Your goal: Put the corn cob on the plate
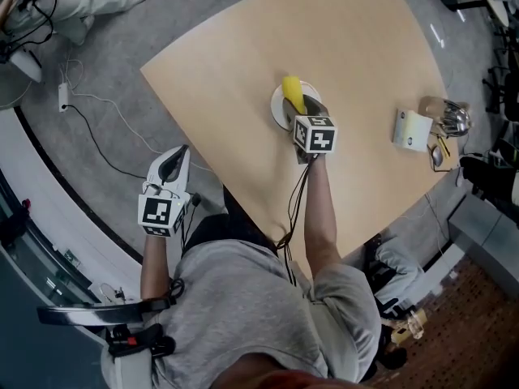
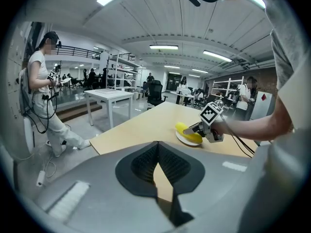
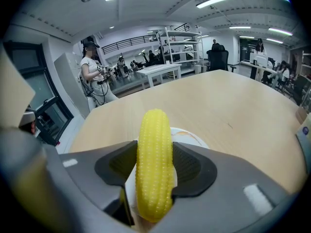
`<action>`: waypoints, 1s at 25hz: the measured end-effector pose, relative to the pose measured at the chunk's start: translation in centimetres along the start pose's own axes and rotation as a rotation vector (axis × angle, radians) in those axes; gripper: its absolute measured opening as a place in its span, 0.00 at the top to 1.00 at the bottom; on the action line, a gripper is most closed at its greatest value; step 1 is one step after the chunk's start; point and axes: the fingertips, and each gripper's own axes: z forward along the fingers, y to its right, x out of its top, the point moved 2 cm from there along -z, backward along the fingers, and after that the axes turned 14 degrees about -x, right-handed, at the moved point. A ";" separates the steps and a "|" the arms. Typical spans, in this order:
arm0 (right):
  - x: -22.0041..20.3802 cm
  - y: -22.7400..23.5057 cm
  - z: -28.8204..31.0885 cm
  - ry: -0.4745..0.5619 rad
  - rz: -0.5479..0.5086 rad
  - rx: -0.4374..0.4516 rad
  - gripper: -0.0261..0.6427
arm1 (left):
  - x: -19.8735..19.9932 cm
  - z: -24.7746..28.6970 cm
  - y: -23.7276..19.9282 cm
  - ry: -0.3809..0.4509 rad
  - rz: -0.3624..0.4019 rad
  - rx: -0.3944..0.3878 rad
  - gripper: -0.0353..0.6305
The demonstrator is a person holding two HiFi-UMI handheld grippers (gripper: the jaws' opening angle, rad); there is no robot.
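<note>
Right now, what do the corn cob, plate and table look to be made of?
Corn cob: probably moulded plastic or rubber; uniform yellow, regular bumps, slight sheen.
Plate: white and smooth, ceramic or plastic; cannot tell which.
Table: pale wood-look top, likely laminate; even colour, matte, no clear grain.

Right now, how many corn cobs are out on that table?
1. The corn cob sits between the right gripper's jaws, over the white plate. No other shows, though the clutter at the table's edge might hide one.

Open tabletop [image 1: 243, 71] around plate [image 1: 278, 109]; box [image 1: 411, 130] well right.
</note>
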 end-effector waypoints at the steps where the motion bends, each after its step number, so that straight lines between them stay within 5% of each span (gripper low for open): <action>1: 0.0 0.0 0.0 0.000 0.001 0.000 0.61 | 0.0 0.0 0.1 -0.001 0.000 -0.002 0.92; 25: 0.0 -1.0 0.9 0.006 0.031 -0.005 0.59 | 0.2 0.1 -0.1 -0.011 0.012 -0.010 0.92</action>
